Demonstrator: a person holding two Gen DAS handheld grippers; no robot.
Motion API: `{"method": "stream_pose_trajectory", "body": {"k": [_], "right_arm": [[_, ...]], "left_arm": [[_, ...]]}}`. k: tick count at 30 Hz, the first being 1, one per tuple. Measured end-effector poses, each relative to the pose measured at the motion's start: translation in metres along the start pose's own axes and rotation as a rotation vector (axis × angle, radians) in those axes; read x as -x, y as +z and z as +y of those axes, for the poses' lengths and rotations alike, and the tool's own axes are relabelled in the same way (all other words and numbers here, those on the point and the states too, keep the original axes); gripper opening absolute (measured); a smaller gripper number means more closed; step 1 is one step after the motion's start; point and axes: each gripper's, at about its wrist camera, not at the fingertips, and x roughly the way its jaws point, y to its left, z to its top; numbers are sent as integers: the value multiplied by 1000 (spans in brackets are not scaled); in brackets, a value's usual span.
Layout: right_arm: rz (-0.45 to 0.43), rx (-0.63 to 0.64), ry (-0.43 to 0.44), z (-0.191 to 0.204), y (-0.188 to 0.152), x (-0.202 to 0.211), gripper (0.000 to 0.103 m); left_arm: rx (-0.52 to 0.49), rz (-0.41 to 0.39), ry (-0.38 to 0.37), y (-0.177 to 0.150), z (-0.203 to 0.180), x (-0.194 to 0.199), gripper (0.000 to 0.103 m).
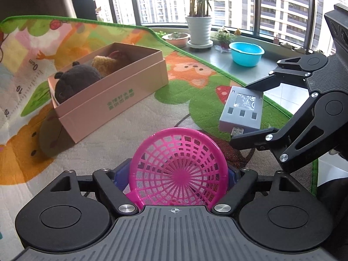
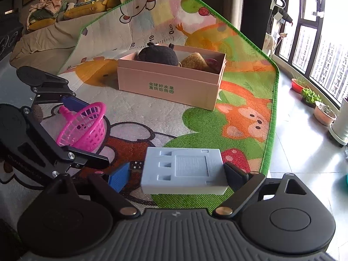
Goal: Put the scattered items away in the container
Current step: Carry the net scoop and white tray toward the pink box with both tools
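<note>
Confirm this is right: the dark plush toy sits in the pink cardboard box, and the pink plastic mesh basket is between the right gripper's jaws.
One slip: the pink plastic mesh basket is between the left gripper's jaws, as the left wrist view shows. The dark plush toy does sit in the pink cardboard box.

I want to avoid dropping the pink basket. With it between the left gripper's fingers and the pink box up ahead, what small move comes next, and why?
Probably finish closing the left gripper on the pink basket before lifting: the basket sits between its fingers, but firm contact isn't clear. The box lies ahead with plush toys inside.
</note>
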Motion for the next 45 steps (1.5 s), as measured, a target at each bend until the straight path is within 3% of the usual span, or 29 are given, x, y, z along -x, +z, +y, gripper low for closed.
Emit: {"method": "stream_pose_trajectory", "body": {"k": [6,11,17,22,34,45], "right_arm": [[53,-35,106,12,21,-6,91],[94,-40,139,22,49,-23,91],[207,9,185,39,78,-54,91],[264,52,180,48,90,-70,91],[304,136,188,63,98,-76,91],[330,9,229,59,114,-93,91]], "left_arm": [[-24,8,94,-8,5,25,86],[31,28,195,-16,28,38,86],[53,64,249,-26,48,39,86],[64,62,261,-30,60,44,86],[82,55,219,-31,68,38,86],[103,64,267,-26,80,37,86]]}}
